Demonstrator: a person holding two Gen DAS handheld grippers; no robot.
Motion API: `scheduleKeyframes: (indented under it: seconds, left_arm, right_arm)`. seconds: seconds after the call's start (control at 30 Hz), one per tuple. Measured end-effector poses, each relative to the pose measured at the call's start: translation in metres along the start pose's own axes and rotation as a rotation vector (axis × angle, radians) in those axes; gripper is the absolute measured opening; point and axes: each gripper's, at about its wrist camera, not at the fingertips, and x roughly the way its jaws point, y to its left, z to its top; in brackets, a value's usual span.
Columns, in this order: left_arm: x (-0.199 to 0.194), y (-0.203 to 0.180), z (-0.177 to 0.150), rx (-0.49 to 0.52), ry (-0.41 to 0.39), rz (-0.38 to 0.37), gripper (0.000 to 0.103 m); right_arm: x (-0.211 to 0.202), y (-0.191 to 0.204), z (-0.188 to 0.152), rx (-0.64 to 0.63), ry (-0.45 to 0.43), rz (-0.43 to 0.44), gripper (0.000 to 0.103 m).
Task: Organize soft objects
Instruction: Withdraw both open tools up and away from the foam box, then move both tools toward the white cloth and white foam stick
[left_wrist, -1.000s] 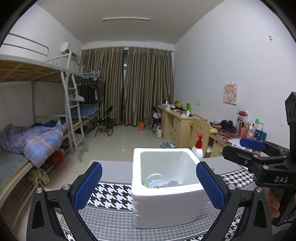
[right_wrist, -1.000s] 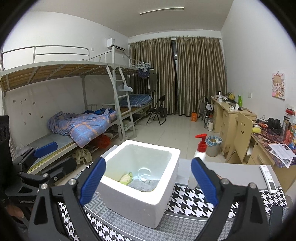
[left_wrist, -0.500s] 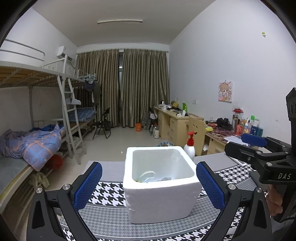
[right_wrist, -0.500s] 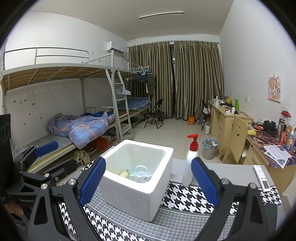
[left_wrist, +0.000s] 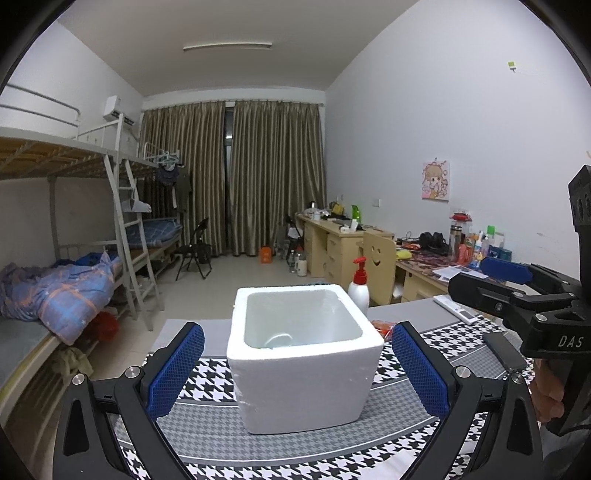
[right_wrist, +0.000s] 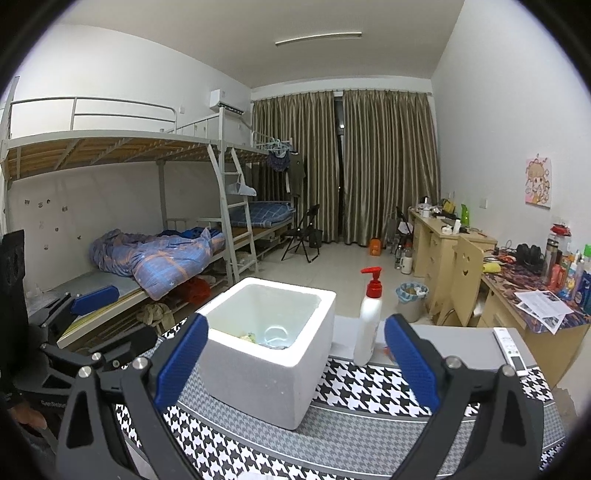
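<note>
On the left, the left gripper (left_wrist: 297, 367) is spread wide and holds nothing, its blue pads either side of the foam box (left_wrist: 303, 363) that stands on the checked mat (left_wrist: 207, 439). Low inside the box the right view shows a yellowish soft thing (right_wrist: 248, 336) and a clear ring-like shape, too small to name. Just right of the box, at its far corner, something orange (left_wrist: 382, 326) lies on the mat near the pump bottle (right_wrist: 369, 321); it may be the next piece, though that is uncertain. Farther right, the right gripper (right_wrist: 295, 365) is likewise released and empty. To pick well, I would reach round the bottle without tipping it, pinch the piece by its middle, lift clear of the rim, and let go low inside.
</note>
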Motion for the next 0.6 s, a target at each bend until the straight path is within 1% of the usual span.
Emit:
scheduleKeyframes:
  seconds: [0.27, 0.6]
  left_arm:
    - [-0.005, -0.008, -0.007, 0.015, 0.004, -0.029, 0.102]
    - [-0.013, -0.02, -0.014, 0.023, -0.006, -0.045, 0.102]
  right_arm:
    - [-0.011, -0.001, -0.012, 0.007, -0.009, -0.016, 0.1]
    - [-0.023, -0.006, -0.022, 0.021, -0.015, -0.031, 0.1]
